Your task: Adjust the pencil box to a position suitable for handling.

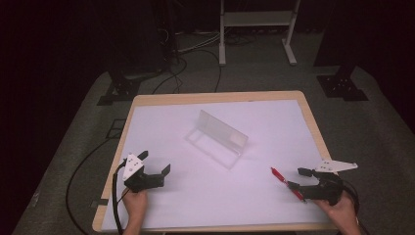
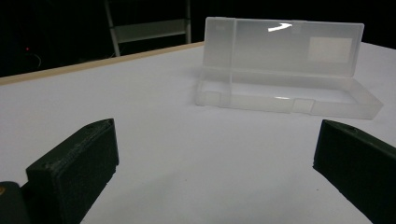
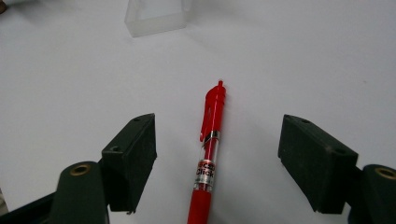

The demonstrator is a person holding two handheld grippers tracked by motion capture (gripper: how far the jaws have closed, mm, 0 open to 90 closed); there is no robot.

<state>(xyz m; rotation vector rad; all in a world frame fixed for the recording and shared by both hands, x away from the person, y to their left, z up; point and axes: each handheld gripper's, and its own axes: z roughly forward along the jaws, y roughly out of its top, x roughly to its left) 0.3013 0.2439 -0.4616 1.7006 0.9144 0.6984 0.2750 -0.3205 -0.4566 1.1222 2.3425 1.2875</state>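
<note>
Two claws over a white-topped table [image 1: 274, 205] with a wood rim, one per hand. Right claw [image 3: 217, 154] sits near the front right of the table, jaws spread wide, with a red pen [image 3: 208, 154] lying flat on the sheet between them; neither pad touches it, clear gaps on both sides. Pen has a clear barrel section with a printed label, red grip toward the camera and red clip end pointing away, roughly along the claw's axis. In the high view the pen [image 1: 288, 183] lies diagonally, one end just under the right claw [image 1: 299, 178], the other end toward the table's middle; whether the nearer jaw brushes the pen there is hard to tell, probably not. Left claw [image 2: 215, 172] is also spread, nothing between the jaws, held low over the sheet at front left [image 1: 156, 164], grey plate on top. Clear plastic case [image 2: 285, 88] sits open near the table's middle, lid standing upright behind the shallow tray, tray empty as far as the view shows. Case [image 1: 218, 137] is well apart from both claws and from the pen. One corner of it shows at the top of the right claw's view [image 3: 156, 18]. Floor behind is dark, with cables and a white stand [image 1: 257, 29].
</note>
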